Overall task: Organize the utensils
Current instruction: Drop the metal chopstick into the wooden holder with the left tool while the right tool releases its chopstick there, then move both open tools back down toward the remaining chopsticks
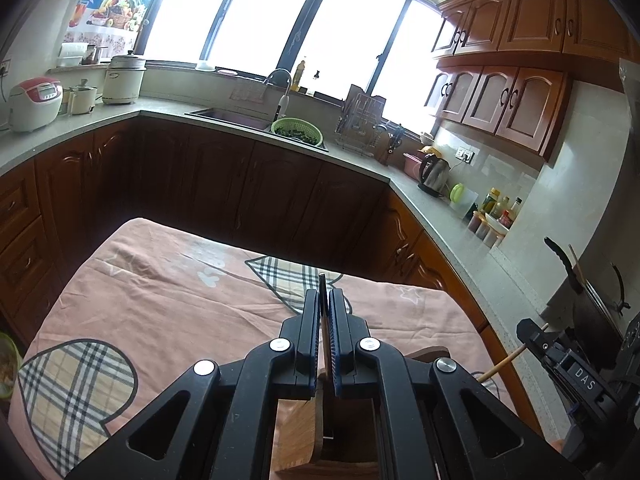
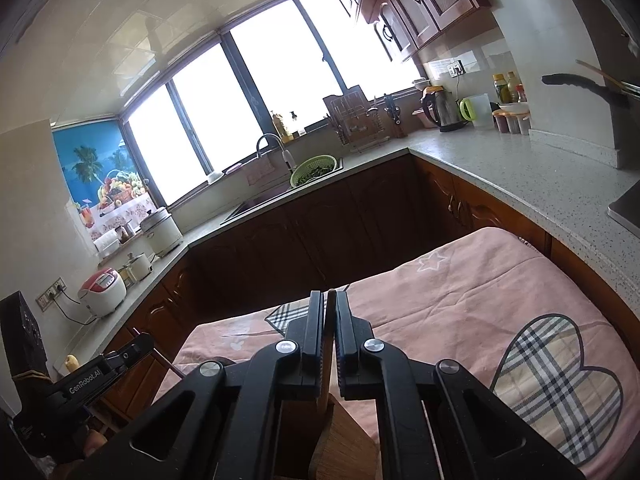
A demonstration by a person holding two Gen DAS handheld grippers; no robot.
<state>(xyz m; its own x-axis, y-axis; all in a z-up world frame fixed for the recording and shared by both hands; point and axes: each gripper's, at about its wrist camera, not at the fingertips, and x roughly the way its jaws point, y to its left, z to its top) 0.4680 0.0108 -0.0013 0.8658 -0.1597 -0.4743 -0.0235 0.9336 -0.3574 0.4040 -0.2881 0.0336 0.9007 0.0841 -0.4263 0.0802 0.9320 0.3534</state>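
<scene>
Since both cameras look straight down their own fingers, the nearest thing in each view is the gripper itself: the left gripper [image 1: 325, 300] has its jaws pinched almost shut on a thin dark utensil [image 1: 321, 284], whose tip pokes up just past the fingertips, and the right gripper [image 2: 329, 302] is clamped the same way on a thin brown wooden utensil [image 2: 330, 312]. Can't really tell what kind of utensil either one is, you only see the edge. Right under both sits a wooden holder block [image 1: 300, 428], with the held pieces running down toward its open top. From the left view you can also spot the right gripper off at the right edge with a light wooden stick [image 1: 510, 362] showing next to it. The block stands on a counter covered with a pink cloth [image 1: 160, 300] with plaid hearts and stars. Farther back are dark wood cabinets [image 1: 224, 184], then the sink [image 1: 228, 116] with a green colander [image 1: 297, 129] at its corner, a dish rack [image 1: 360, 128], a kettle [image 1: 434, 172], a rice cooker [image 1: 35, 104], and bright windows behind it all.
</scene>
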